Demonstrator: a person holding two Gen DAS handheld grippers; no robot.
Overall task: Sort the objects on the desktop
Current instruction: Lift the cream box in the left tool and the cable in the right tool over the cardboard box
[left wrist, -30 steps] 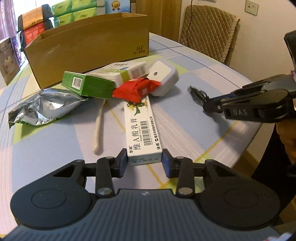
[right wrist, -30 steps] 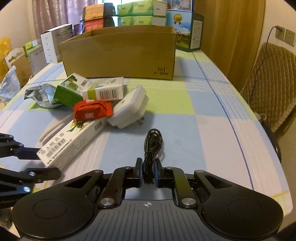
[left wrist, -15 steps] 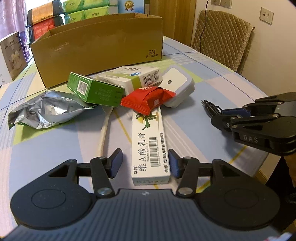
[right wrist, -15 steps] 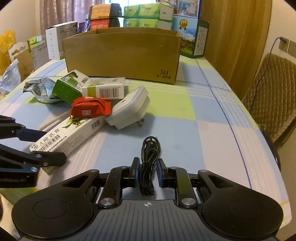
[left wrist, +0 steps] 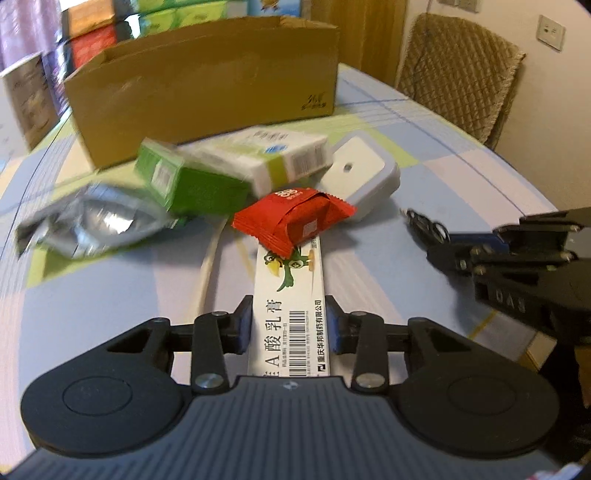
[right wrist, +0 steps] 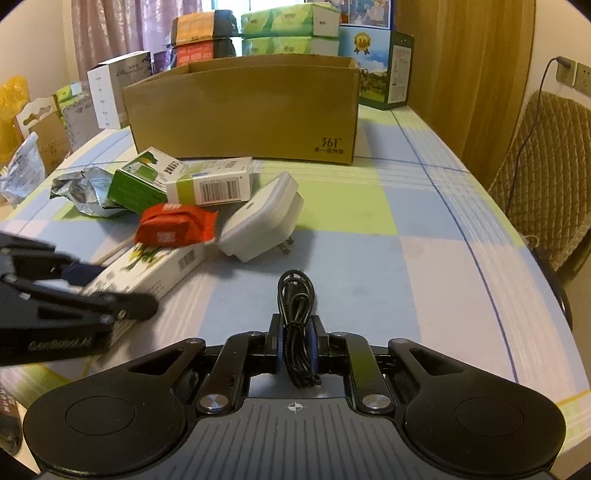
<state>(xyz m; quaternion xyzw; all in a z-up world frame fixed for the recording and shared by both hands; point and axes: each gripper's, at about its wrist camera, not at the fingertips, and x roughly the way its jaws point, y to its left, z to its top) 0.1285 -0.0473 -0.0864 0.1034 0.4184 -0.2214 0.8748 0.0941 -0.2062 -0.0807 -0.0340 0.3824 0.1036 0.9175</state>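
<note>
Checked tablecloth (right wrist: 424, 258) lies beneath. Left gripper (left wrist: 289, 325) clamps the long white box (left wrist: 291, 288) at 6 o'clock. Right gripper (right wrist: 296, 341) pinches a coiled black cable (right wrist: 297, 317).

The bench (right wrist: 424, 236) wears a cloth checked in pale blue, lilac and green, and its edge curves round to the right of the fingers. Beyond that edge stands a quilted tan chair (right wrist: 546, 177). Above it a cream wall (right wrist: 550, 33) carries a socket (right wrist: 570, 72) with a cable plugged in. Ahead hang a wooden panel (right wrist: 476, 74) and, further left, mauve curtains (right wrist: 122, 29). The light is warm and yellowish.
</note>
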